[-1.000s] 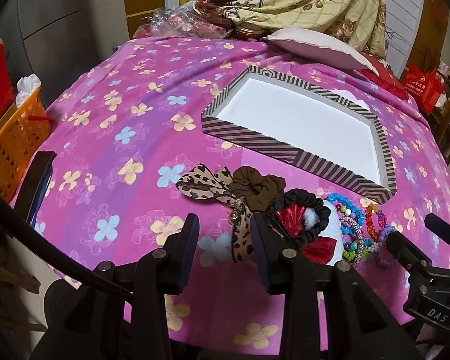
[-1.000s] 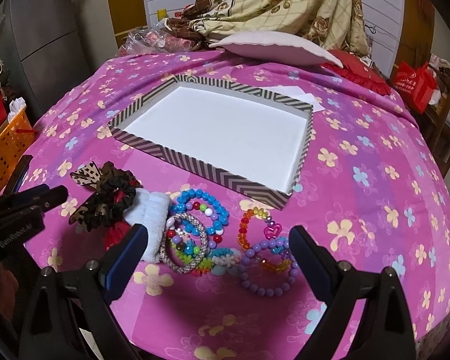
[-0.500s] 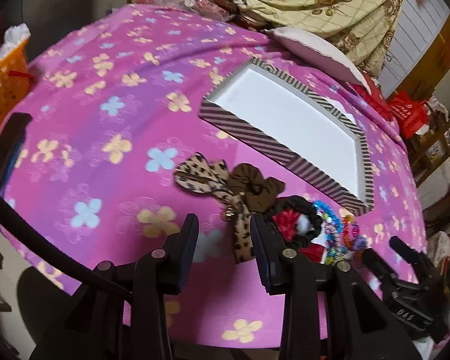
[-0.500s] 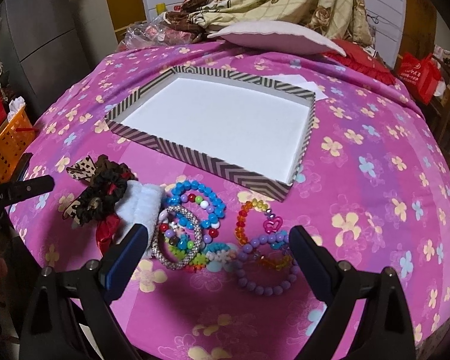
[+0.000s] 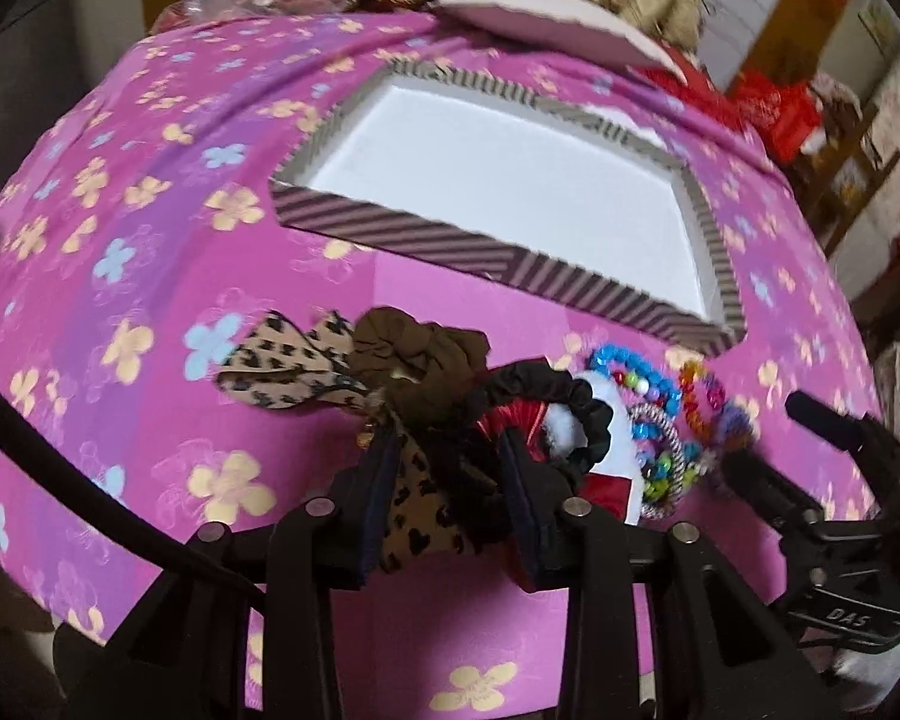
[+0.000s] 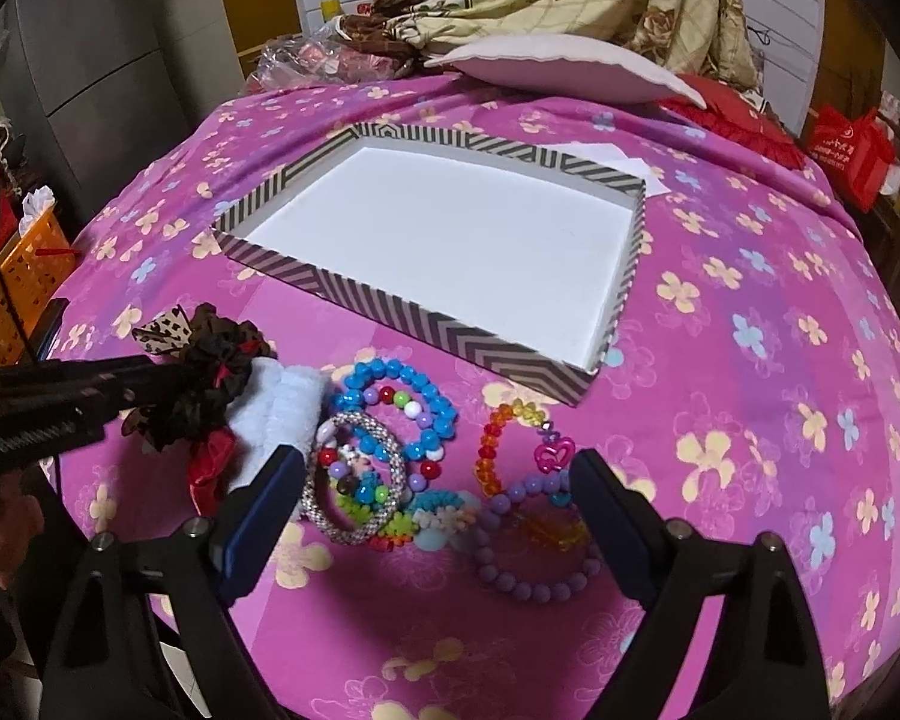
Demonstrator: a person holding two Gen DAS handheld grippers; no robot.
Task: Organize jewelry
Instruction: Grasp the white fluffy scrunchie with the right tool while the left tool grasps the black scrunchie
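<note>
The left gripper [image 5: 444,480] stood with the leopard bow's [image 5: 414,516] tail and dark scrunchies [image 5: 450,396] between its jaws, though whether it pinched them could not be told. The right gripper [image 6: 435,495] was spread wide over the bracelets [image 6: 390,438] on the pink cloth [image 6: 750,360], its fingers touching none. Beyond both lay the striped tray [image 6: 480,348], just past the bracelets.
</note>
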